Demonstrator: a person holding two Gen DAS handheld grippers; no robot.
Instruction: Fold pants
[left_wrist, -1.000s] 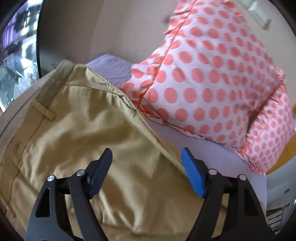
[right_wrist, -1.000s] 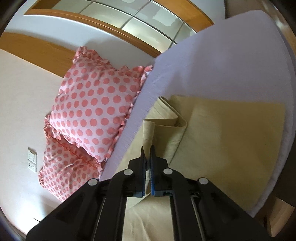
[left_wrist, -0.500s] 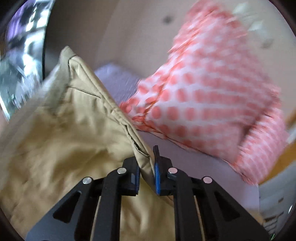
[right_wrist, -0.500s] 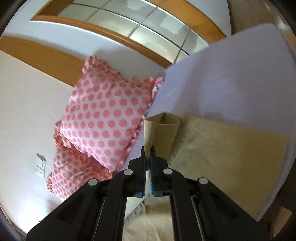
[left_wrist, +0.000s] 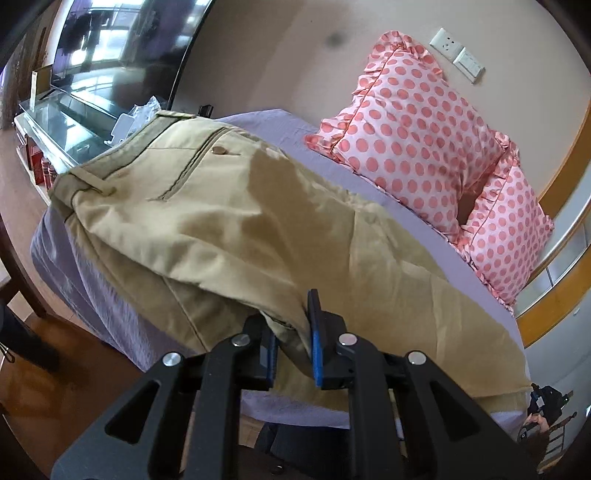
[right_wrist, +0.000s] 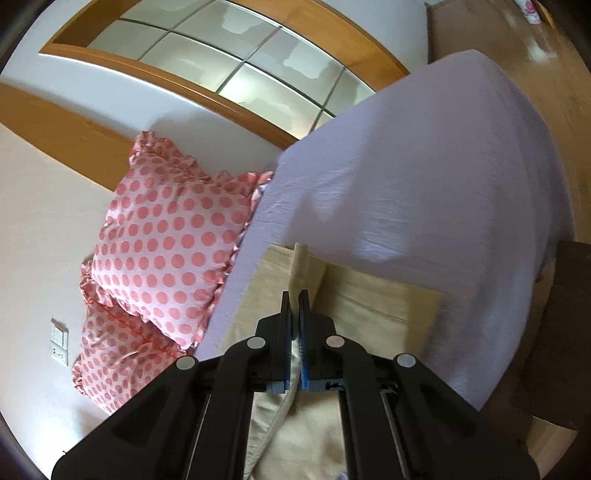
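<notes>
Khaki pants (left_wrist: 236, 221) lie across a lilac bed sheet (left_wrist: 266, 122), waistband and back pocket at the far left. My left gripper (left_wrist: 295, 332) is shut on a bunched fold of the pants at the near edge and holds it lifted. In the right wrist view my right gripper (right_wrist: 294, 314) is shut on a thin edge of the pants (right_wrist: 369, 306), which rises upright between the pads above the leg lying flat on the sheet (right_wrist: 424, 177).
Two pink polka-dot pillows (left_wrist: 417, 144) lean on the wall at the bed's head, also in the right wrist view (right_wrist: 166, 251). A TV (left_wrist: 122, 48) on a glass stand is at far left. Wooden floor (right_wrist: 535, 48) surrounds the bed.
My left gripper, open a second ago, closed on the pants fold and lifted it back over the bed's near side. My right gripper stayed shut and drew its edge upward.
</notes>
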